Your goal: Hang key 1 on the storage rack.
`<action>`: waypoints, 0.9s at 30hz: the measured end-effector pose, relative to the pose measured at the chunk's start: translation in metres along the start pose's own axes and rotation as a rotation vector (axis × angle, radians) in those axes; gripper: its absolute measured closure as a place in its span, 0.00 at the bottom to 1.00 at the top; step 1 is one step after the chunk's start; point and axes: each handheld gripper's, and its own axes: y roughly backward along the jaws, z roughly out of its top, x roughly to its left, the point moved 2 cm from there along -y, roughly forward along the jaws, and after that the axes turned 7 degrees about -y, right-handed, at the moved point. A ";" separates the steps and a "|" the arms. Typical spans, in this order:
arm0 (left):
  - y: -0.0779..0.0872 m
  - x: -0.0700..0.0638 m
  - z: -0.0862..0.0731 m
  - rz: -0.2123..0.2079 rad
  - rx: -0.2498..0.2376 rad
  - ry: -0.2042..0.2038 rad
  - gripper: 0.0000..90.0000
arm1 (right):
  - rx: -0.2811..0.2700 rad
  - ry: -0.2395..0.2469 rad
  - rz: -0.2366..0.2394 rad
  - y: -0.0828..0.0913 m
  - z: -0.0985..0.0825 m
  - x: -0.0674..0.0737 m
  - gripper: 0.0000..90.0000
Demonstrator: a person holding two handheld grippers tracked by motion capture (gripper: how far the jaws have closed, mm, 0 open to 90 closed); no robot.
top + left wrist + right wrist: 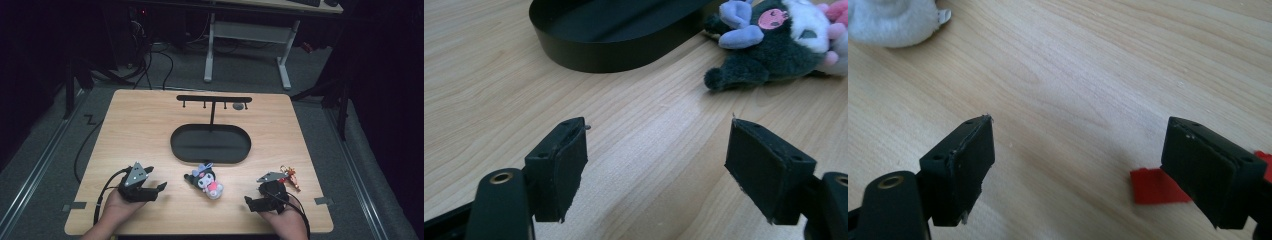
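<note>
A dark plush toy (205, 180) with a lilac bow and pink parts lies on the wooden table between my two grippers. In the left gripper view the plush toy (774, 47) is at the upper right, beyond the jaws. My left gripper (156, 190) rests low at the front left, pointing right toward the toy; it is open (656, 132) over bare wood. My right gripper (251, 203) sits at the front right, pointing left, open (1082, 130) and holding nothing. A white part of the toy (893, 20) shows at the upper left of the right gripper view.
A black oval tray (177, 145) with a T-shaped hook rack (214, 99) stands mid-table; the tray's wall (614, 50) is near the left jaws. A red and gold charm (290, 177) lies beside the right hand. A flat red piece (1153, 186) lies by the right jaw.
</note>
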 end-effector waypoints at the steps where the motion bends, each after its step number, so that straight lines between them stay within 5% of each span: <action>1: 0.000 0.000 0.000 -0.002 0.000 0.000 0.28 | 0.006 0.000 -0.004 0.003 0.000 0.000 0.16; 14: 0.003 -0.005 0.005 -0.007 -0.013 -0.048 0.27 | 0.102 -0.056 -0.023 0.023 -0.004 -0.009 0.19; 21: 0.005 -0.006 0.008 -0.027 -0.020 -0.022 0.27 | 0.141 -0.037 -0.031 0.037 -0.003 -0.014 0.22; 27: 0.004 -0.005 0.007 -0.027 -0.016 -0.018 0.27 | 0.145 -0.051 -0.075 0.040 -0.008 -0.035 0.25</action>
